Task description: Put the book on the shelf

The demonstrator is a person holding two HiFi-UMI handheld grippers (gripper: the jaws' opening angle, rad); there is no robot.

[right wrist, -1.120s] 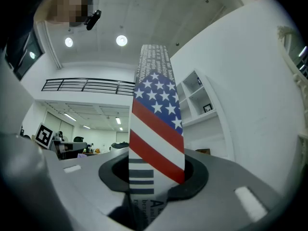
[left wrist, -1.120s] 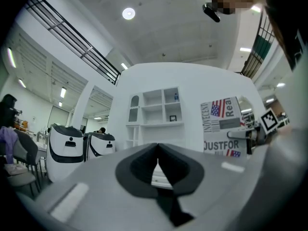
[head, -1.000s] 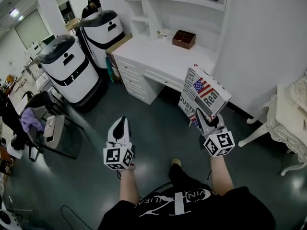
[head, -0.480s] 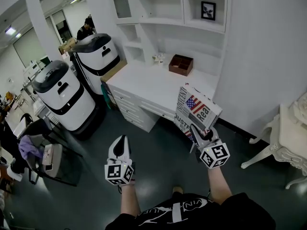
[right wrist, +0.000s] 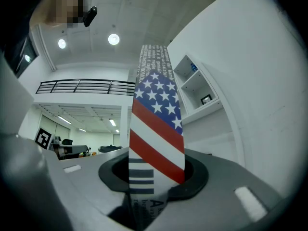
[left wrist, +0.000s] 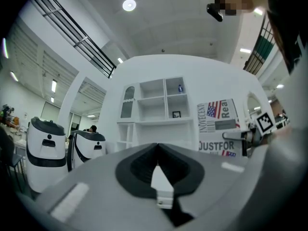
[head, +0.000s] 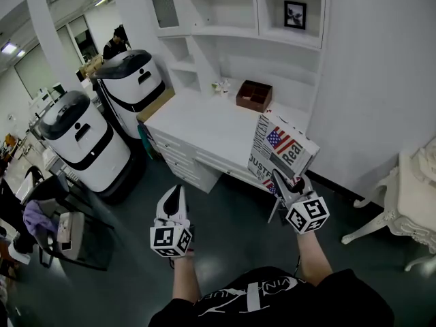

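Against the wall, a tall white shelf unit (head: pixel 225 31) of open compartments, rising over the back edge of a white table (head: pixel 197 125) with drawers along its front. Beyond the table's left end, two rounded white-and-black machines (head: pixel 85 138) side by side on the dark floor (head: pixel 231 230).

Held in the air before the table's front right corner, well below the shelf compartments: a large flat book (head: pixel 283 152). White cover printed like a newspaper, with heavy black lettering and a panel of red and white stripes beside white stars on blue. Upright and slightly tilted, touching neither table nor shelf. Edge-on in the right gripper view, with the narrow edge covered by the same stars and stripes, and dark bars and small print lower down.

Clamped on the book's lower edge, the right gripper (head: pixel 287 182), jaws partly apart with the narrow edge between them. Lower and well to the left of the book, over the floor, the left gripper (head: pixel 174 193), jaws pressed together with nothing between.

Near the table's back right corner, a small dark brown wooden box (head: pixel 254 95), open-topped. In an upper right shelf compartment, a small black-framed picture (head: pixel 295 14).
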